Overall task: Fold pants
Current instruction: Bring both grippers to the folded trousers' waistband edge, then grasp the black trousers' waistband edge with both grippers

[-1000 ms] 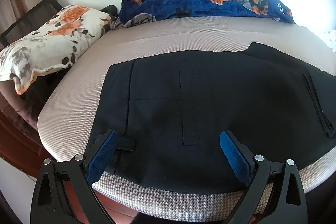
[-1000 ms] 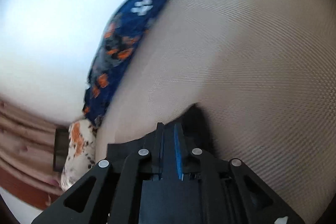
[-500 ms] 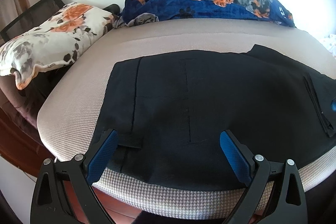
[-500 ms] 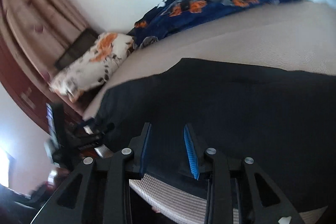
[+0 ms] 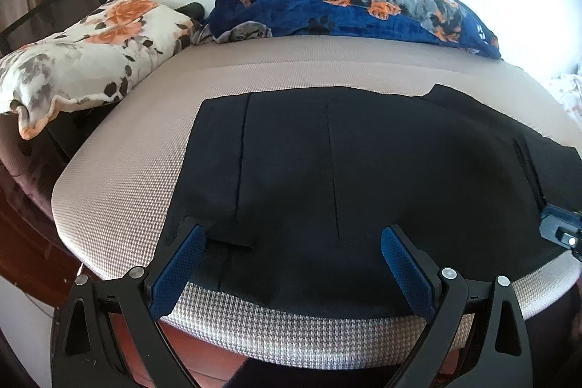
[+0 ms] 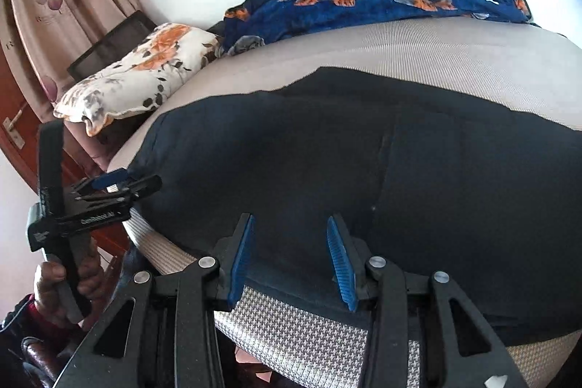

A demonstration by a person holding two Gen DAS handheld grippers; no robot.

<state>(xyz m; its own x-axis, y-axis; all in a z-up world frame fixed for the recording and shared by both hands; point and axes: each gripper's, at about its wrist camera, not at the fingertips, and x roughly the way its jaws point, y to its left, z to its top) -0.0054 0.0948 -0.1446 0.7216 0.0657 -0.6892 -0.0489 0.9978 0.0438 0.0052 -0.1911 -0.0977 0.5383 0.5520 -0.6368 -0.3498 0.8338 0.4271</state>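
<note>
Pants (image 5: pixel 363 177), black, lie spread flat on the beige mattress (image 5: pixel 120 191), their near hem running along the bed's front edge, apparently so that both grippers can reach it for a fold. Left gripper (image 5: pixel 293 264): blue pads wide apart, nothing between them but the cloth below, poised over the left corner of the hem and tilted downward; a person's hand (image 6: pixel 62 290) holds its grip from below the bed edge. Right gripper (image 6: pixel 291 257): its jaws have just been opening and now stand partly apart, hovering at the hem farther right, the pads straddling the fabric edge but not pressing on it. Both tools point down and forward across the bed. Beyond the garment lies bare mattress; at the far side rest a floral pillow (image 5: pixel 83 50) and a blue dog-print blanket (image 5: pixel 363 10) against the wall, well apart from the pants.
</note>
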